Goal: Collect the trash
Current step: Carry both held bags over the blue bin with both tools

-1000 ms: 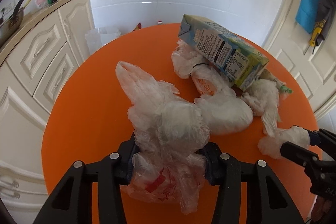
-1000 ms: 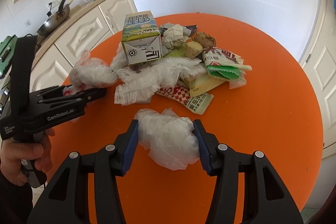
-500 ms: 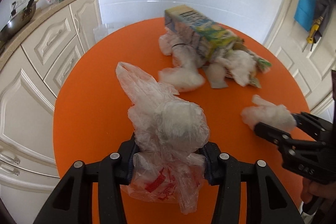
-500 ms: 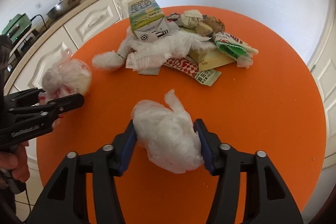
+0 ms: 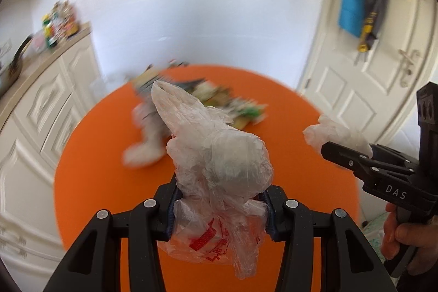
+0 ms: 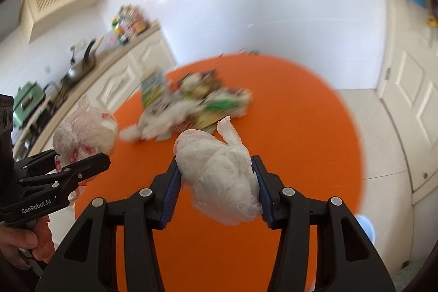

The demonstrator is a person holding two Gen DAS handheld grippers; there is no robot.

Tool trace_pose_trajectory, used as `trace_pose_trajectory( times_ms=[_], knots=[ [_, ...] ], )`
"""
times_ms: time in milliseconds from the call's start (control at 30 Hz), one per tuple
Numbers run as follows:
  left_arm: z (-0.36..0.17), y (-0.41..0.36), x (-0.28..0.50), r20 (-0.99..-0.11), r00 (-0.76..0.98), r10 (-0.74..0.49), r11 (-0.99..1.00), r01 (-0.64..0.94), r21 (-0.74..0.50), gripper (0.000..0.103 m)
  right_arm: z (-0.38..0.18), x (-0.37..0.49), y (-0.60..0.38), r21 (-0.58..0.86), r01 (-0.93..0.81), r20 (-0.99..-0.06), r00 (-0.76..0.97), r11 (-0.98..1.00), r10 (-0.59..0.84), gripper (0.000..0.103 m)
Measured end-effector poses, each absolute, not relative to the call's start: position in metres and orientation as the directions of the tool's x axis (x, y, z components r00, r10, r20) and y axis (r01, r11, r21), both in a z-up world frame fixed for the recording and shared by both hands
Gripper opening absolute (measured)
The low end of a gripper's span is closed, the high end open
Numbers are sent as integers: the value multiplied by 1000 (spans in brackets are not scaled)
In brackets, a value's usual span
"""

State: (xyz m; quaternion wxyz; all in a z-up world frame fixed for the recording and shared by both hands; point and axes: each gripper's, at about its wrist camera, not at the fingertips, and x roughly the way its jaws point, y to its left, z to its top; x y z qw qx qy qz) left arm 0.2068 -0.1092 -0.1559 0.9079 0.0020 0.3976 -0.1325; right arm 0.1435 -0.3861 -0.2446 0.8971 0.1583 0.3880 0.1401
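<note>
White-tiled kitchen walls are surrounding a round orange table (image 6: 314,127) carrying blurred litter (image 6: 189,106) at its far side. Left gripper (image 5: 220,210), marked "GenRobot.AI", is clamping a clear red-printed plastic bag (image 5: 219,171); right gripper (image 6: 216,190), marked "DAS", is pinching a crumpled white plastic bag (image 6: 219,171).

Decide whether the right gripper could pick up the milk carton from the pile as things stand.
Probably not: the right gripper is already shut on a white bag, and the milk carton lies far across the table.
</note>
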Motion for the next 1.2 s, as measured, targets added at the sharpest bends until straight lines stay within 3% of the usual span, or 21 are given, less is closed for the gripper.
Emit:
trace_pose_trajectory(
  times_ms=[267,500,700,967,1133,1200],
  knots=[
    [-121,-229,209,-648,614,-451,853,510,-111,45,-213,94,-506,319,132,-632,767,939,107,50],
    [-155,-346,210,-718,383,-581,680,714,-169,45,-266,46,-608,287,411,-741,668,866,-71,50],
    [-223,-414,216,-830,193,-523,599,776,-197,45,-354,24,-659,306,554,-848,528,774,-43,50],
    [-310,-462,259,-922,46,-385,606,766,-215,46,-433,45,-685,369,627,-893,443,686,75,51],
    [-346,-496,302,-942,0,-337,594,776,-212,52,-465,47,-696,393,665,-902,413,635,125,55],
    [-354,-514,323,-949,7,-316,592,783,-191,63,-473,47,-699,403,672,-902,408,621,145,57]
  ],
)
